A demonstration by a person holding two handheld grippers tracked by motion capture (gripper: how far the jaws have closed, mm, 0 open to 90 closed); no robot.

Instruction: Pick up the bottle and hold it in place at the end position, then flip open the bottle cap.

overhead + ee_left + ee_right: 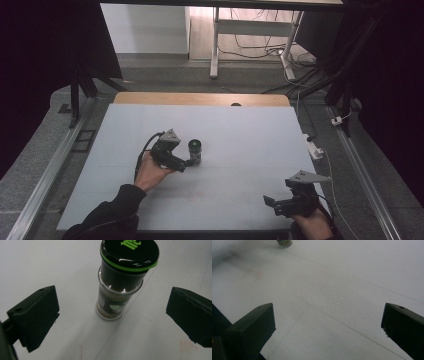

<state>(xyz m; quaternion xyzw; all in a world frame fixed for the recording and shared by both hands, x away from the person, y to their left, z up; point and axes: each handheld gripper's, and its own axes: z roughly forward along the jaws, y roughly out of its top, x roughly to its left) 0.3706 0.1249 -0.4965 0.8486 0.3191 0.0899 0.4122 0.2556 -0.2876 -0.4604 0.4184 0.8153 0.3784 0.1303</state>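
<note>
A small spice jar with a black lid and a green rim stands upright near the middle of the white table. In the left gripper view the spice jar rises between and just beyond the two black jaws, which stand wide apart without touching it. My left gripper is open right beside the jar, held by a hand in a dark sleeve. My right gripper is open near the table's front right edge, nothing between its jaws. The jar's base shows at the top of the right gripper view.
A white power strip and cables lie on the floor off the table's right edge. Metal rails run along both sides of the table. A white desk frame stands on the floor beyond the far edge.
</note>
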